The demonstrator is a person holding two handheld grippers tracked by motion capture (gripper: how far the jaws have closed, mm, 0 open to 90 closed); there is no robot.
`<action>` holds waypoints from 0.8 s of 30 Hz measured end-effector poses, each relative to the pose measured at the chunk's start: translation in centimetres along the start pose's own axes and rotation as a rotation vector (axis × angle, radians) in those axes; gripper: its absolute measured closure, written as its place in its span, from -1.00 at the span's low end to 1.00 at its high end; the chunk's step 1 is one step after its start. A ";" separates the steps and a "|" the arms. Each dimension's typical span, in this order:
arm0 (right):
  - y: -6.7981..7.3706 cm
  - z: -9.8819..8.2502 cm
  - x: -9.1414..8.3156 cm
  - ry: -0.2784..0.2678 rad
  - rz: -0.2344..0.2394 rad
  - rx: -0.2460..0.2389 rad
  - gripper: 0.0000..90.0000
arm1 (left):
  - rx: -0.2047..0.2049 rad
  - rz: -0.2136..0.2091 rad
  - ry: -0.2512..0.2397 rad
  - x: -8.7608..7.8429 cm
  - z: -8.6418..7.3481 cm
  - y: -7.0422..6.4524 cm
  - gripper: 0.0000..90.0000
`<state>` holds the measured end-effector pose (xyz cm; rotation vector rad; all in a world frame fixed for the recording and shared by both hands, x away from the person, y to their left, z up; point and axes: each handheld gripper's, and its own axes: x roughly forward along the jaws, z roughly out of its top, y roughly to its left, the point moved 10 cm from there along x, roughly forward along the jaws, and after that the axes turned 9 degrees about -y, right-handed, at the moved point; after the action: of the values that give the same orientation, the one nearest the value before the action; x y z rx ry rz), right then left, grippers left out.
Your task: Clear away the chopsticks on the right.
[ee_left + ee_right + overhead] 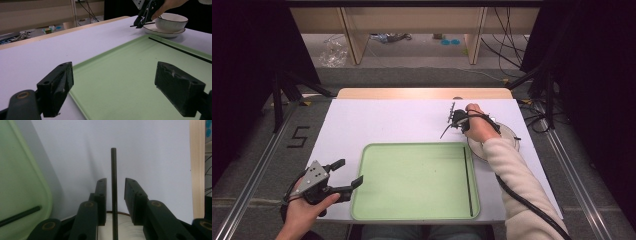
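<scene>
Beside the bowl [507, 137], the right gripper [454, 120] loosely straddles a chopstick [114, 195]; left gripper [346, 176] spread.

plate [512, 134] half hidden under forearm

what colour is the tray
Light green. The tray shows best in the high view, lying on the white table.

We see a white-topped counter [382, 122] with a wood far edge, grey floor [257, 150] around it, wooden furniture legs [354, 37] beyond, cables [504, 42] trailing, black drapes [247, 60] at both sides.
</scene>
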<state>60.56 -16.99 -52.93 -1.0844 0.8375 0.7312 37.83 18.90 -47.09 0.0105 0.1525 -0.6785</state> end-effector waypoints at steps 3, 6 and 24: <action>-0.1 -0.1 0.1 0.003 0.001 -0.006 0.71 | 0.000 0.000 0.000 0.0 0.0 0.0 -0.66; -0.2 -0.1 0.1 0.006 -0.010 -0.017 0.81 | 0.000 0.000 0.001 0.0 0.0 0.0 -0.66; -1.1 1.7 -2.4 -0.082 -0.081 -0.071 0.95 | 0.001 0.001 -0.001 0.0 0.0 0.0 -0.66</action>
<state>60.67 -15.98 -50.00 -1.1376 0.6985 0.7366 37.82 18.90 -47.07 0.0110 0.1514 -0.6779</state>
